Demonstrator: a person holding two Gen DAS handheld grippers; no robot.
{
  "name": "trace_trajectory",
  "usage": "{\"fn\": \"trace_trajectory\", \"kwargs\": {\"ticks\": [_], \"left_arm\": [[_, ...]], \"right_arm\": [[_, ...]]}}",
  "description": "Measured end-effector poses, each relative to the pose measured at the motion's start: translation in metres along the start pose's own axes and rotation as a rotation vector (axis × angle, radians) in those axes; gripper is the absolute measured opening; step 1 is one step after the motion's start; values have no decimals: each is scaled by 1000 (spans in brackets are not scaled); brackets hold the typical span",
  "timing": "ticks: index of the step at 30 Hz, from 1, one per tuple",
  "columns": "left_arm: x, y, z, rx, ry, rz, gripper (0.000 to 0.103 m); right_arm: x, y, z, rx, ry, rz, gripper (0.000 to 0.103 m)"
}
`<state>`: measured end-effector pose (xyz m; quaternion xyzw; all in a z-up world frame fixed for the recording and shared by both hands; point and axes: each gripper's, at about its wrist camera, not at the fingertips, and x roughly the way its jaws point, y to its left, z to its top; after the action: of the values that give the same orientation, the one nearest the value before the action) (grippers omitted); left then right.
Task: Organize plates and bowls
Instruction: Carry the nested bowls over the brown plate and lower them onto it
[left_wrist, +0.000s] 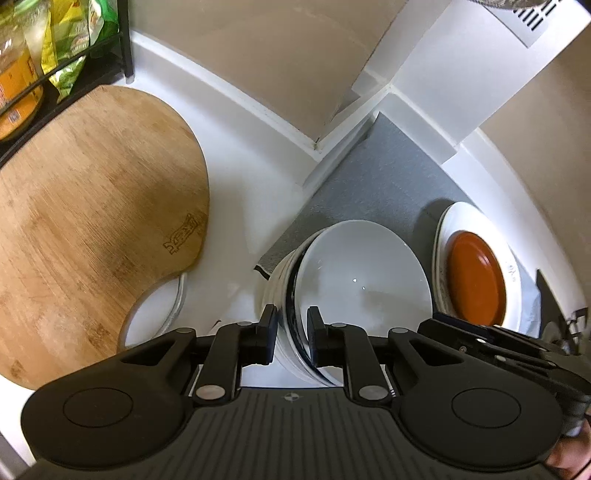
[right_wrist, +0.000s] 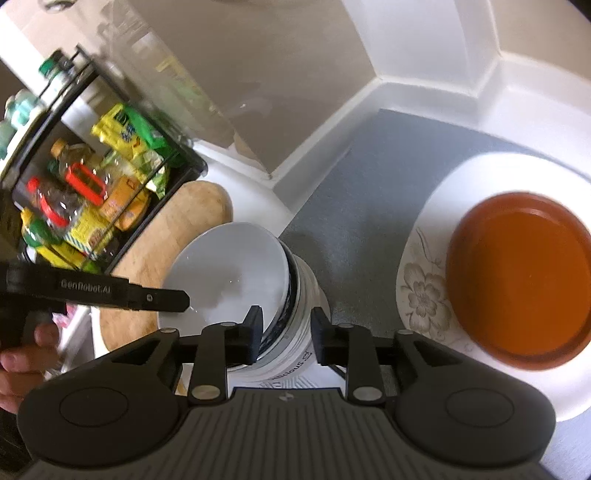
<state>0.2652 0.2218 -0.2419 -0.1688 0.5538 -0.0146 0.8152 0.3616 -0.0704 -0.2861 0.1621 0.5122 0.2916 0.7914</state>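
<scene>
A stack of white bowls (left_wrist: 354, 273) stands on a grey mat (left_wrist: 369, 184); it also shows in the right wrist view (right_wrist: 229, 266). My left gripper (left_wrist: 291, 332) straddles the stack's near rim, one finger outside and one inside, closed on the rim. My right gripper (right_wrist: 286, 332) straddles the rim from the other side, one finger inside the top bowl and one against the outer wall. An orange-brown plate (left_wrist: 476, 277) lies on a stack of white flowered plates (right_wrist: 424, 295) to the right of the bowls.
A wooden cutting board (left_wrist: 92, 221) lies left of the bowls. A black wire rack (right_wrist: 92, 192) with snack packets and bottles stands at the far left. White wall corners (left_wrist: 317, 144) edge the counter behind the mat.
</scene>
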Motion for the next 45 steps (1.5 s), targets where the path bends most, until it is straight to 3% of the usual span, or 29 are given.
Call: {"fn": "trace_trajectory", "kwargs": {"ticks": [1, 3, 7, 9, 10, 14, 17, 20, 22, 23, 26, 45], "left_arm": [[1, 2, 1, -11, 6, -8, 23], [5, 5, 5, -21, 28, -27, 23], [21, 9, 11, -34, 67, -55, 26], [33, 11, 10, -33, 94, -69, 37], [35, 11, 9, -21, 87, -67, 50], [53, 18, 6, -84, 153, -119, 50], [63, 20, 4, -97, 178, -143, 61], [62, 22, 5, -103, 184, -149, 56], [56, 22, 5, -86, 180, -139, 49], [53, 22, 6, -58, 175, -130, 45], [48, 14, 4, 6, 165, -111, 45], [43, -12, 11, 63, 160, -57, 45]], "right_arm": [[1, -3, 0, 17, -6, 1, 36], [3, -11, 1, 67, -23, 6, 48], [16, -30, 0, 206, -5, 79, 50], [24, -35, -2, 255, 5, 104, 57], [28, -37, -3, 275, 11, 117, 58], [43, -42, -10, 336, 37, 133, 60], [53, -41, -13, 353, 51, 150, 67], [56, -41, -14, 353, 50, 138, 68], [53, -39, -13, 340, 30, 127, 62], [51, -38, -13, 329, 26, 116, 53], [45, -41, -10, 314, 12, 123, 43], [34, -32, -7, 223, 20, 42, 41]]}}
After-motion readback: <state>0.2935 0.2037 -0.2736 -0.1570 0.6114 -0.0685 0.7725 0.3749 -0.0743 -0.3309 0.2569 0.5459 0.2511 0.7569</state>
